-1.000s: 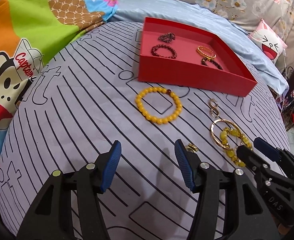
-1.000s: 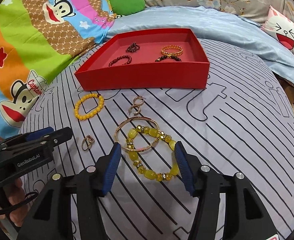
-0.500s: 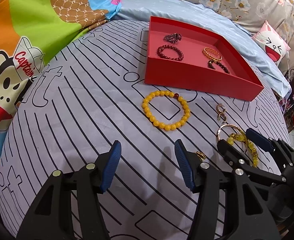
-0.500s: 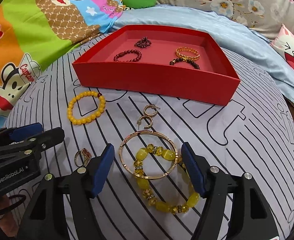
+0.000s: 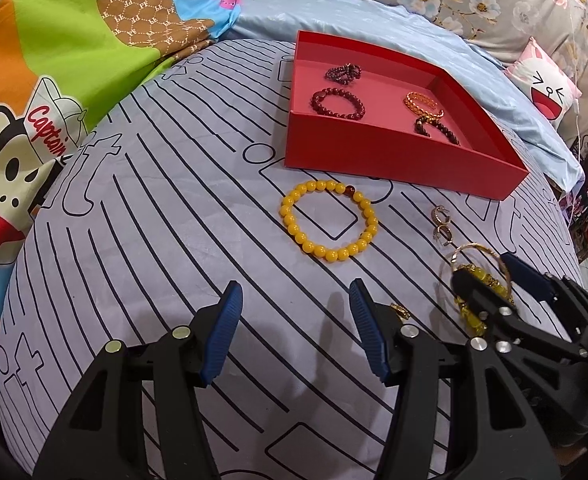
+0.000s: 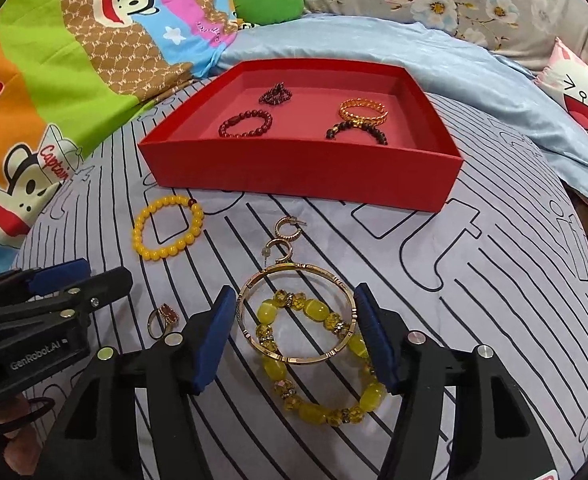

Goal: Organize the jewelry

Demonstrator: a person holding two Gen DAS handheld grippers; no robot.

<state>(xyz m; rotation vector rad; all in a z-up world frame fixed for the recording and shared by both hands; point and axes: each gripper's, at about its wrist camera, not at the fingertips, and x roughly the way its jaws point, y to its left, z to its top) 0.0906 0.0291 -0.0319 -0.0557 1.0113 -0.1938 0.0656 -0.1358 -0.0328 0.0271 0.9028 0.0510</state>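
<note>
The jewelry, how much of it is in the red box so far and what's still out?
Done: four bracelets lie in the red box. In hand: the right gripper, jaws just closing, brackets the gold bangle, which overlaps the yellow stone bracelet. Left: yellow bead bracelet, hoop earrings, ring. The left gripper is empty.

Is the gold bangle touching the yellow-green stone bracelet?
Touching. The right wrist view shows the gold bangle lying across the yellow-green stone bracelet, its rim crossing over the beads in two places with no gap.

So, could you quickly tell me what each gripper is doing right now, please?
Left gripper: open, empty.
Right gripper: open, jaws just closing around the gold bangle, no grip yet.
</note>
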